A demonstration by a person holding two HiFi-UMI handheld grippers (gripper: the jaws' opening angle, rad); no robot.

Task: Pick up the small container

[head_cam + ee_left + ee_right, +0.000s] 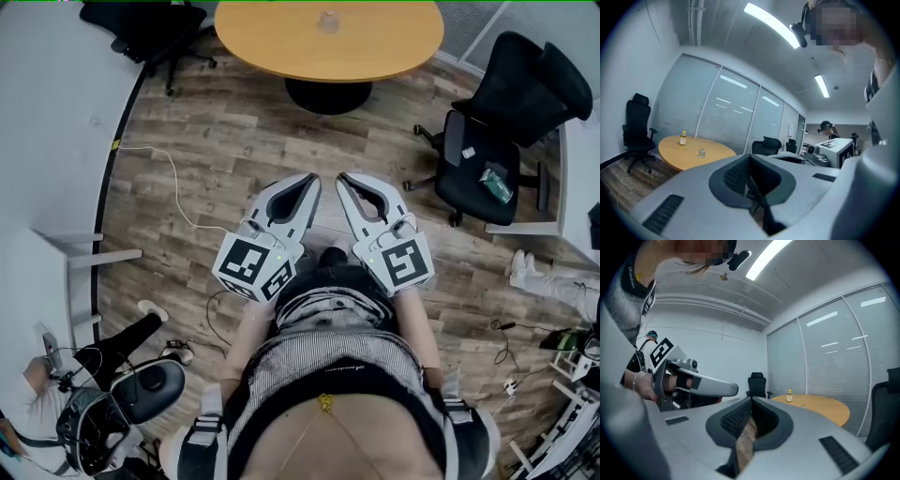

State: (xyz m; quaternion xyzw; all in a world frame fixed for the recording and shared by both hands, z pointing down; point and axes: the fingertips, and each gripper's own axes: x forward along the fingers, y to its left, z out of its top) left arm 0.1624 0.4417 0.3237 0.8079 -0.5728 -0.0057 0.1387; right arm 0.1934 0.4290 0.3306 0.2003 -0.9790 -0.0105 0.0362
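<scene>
Over wood floor, left gripper and right gripper point level, jaws clenched, empty.

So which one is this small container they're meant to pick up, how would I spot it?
Find the round wooden table in front of the glass wall. Two things stand on it: a yellow bottle and, apart from it, the small container. It is the shorter, clear, colourless one.

Tan round table, clear small container, black office chair, grey-brown plank floor, yellow bottle.
</scene>
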